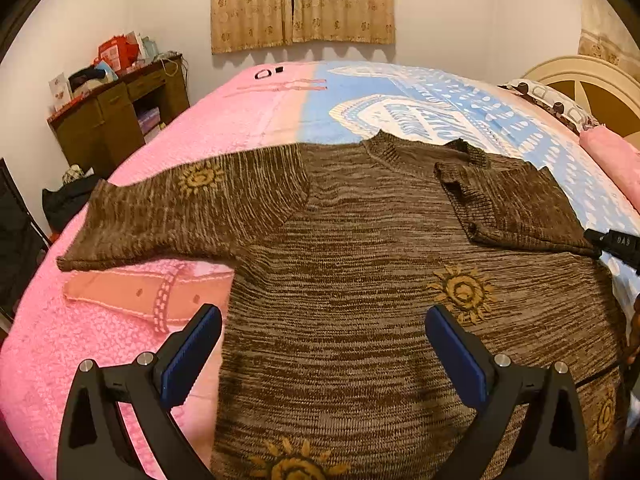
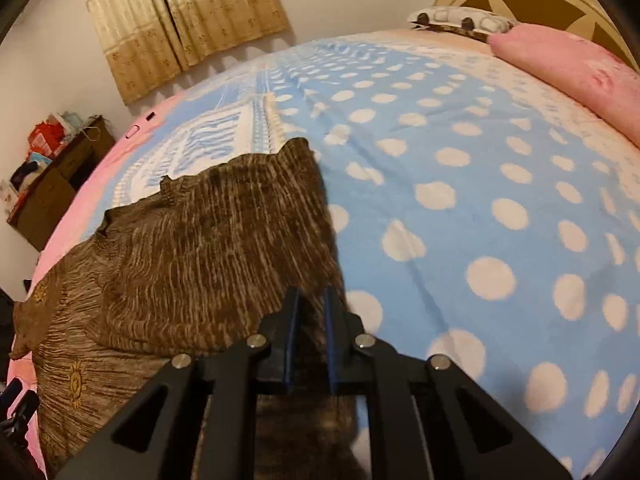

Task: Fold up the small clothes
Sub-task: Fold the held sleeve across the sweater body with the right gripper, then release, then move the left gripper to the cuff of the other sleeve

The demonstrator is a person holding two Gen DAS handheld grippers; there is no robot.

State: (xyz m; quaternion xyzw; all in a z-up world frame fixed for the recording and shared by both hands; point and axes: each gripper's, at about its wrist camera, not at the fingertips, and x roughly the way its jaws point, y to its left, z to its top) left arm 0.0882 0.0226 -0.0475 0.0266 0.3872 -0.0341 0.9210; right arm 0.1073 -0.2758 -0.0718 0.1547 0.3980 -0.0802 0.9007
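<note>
Brown knit sweater (image 1: 360,280) lies flat on the bed (image 1: 160,132), front up, w/ sun motifs; its left-view sleeve (image 1: 172,216) spread out over the pink side, the other sleeve (image 1: 516,204) folded in over the chest. Left gripper (image 1: 324,356) hovers above the lower body of the sweater, jaws wide apart, nothing between them. Right gripper (image 2: 311,336) sits at the sweater's edge by the blue dotted part, jaws nearly together w/ brown knit fabric pinched between the pads.
</note>
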